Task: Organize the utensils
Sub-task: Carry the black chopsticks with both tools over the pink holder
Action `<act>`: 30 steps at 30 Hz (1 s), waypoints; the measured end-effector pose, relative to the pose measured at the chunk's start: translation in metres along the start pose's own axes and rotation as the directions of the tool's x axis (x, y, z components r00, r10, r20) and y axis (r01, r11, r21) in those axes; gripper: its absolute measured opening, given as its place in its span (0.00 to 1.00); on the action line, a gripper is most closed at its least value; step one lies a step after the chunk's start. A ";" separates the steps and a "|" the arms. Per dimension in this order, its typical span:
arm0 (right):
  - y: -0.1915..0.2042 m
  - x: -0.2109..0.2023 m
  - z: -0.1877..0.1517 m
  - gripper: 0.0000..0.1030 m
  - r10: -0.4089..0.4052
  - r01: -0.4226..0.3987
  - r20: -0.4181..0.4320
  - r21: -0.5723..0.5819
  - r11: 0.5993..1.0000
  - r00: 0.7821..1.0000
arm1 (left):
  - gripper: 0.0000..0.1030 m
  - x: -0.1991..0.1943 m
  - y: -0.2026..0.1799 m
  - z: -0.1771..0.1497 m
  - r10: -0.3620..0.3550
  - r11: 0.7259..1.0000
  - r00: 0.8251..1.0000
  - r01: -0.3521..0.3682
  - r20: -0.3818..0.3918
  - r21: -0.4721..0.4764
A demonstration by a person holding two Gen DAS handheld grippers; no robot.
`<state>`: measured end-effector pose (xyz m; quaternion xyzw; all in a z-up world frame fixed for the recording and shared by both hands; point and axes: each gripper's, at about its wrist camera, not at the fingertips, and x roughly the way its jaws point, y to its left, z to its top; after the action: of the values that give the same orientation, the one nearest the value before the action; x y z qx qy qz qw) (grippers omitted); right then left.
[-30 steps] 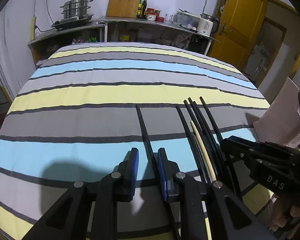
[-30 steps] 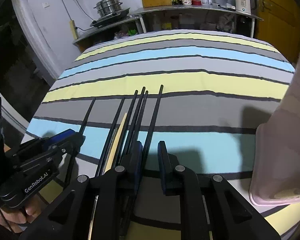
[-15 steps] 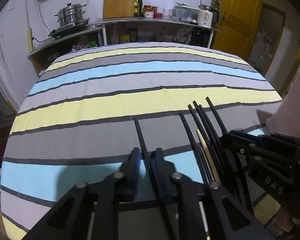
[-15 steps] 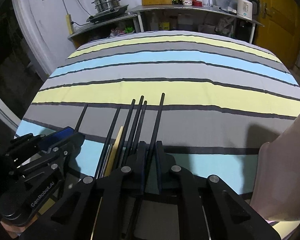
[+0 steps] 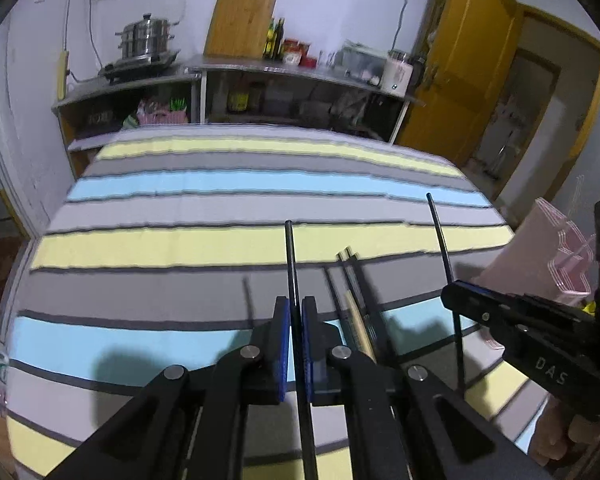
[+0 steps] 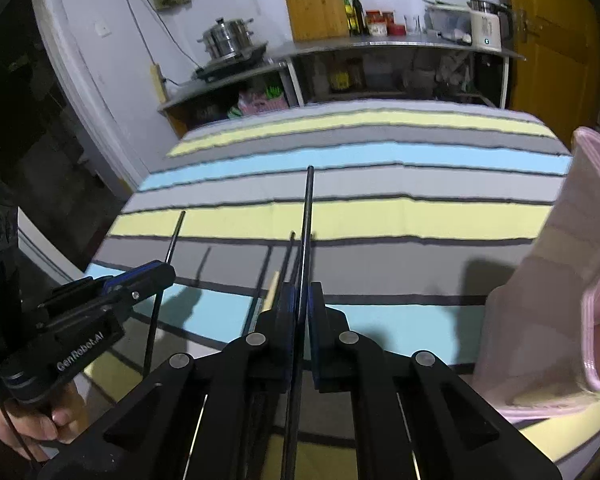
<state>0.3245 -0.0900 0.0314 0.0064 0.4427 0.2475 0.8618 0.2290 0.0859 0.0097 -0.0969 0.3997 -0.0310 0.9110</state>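
Two black chopsticks are off the cloth [image 5: 220,240], one [image 5: 291,264] clamped in the left gripper [image 5: 294,344] and one [image 6: 307,220] in the right gripper [image 6: 302,332], while the pile [image 5: 358,312] still waits, the pink holder [image 6: 560,280] apparently unfilled.

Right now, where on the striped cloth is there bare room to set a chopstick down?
Free: the far cloth toward the shelving, and the near-left stripes beside the left hand-held gripper. Crowded: the loose chopsticks lying between the two grippers, and the right edge, taken by the pink holder.
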 end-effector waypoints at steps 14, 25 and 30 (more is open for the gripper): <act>0.002 -0.092 -0.005 0.06 0.026 -0.029 0.141 0.015 0.999 0.990 | 0.05 -0.098 -0.028 0.010 -0.081 0.996 0.990 0.077 0.118 0.043; -0.008 -0.140 -0.012 0.05 0.021 -0.028 0.213 0.031 0.999 0.977 | 0.04 -0.138 -0.049 0.013 -0.129 0.991 0.980 0.121 0.150 0.062; -0.021 -0.161 -0.023 0.05 0.014 -0.029 0.234 0.058 0.998 0.972 | 0.04 -0.146 -0.063 0.009 -0.166 0.984 0.976 0.156 0.141 0.080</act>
<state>0.2379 -0.1822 0.1349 0.0668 0.3454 0.2407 0.9046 0.1382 0.0448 0.1338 -0.1001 0.3207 -0.1112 0.9353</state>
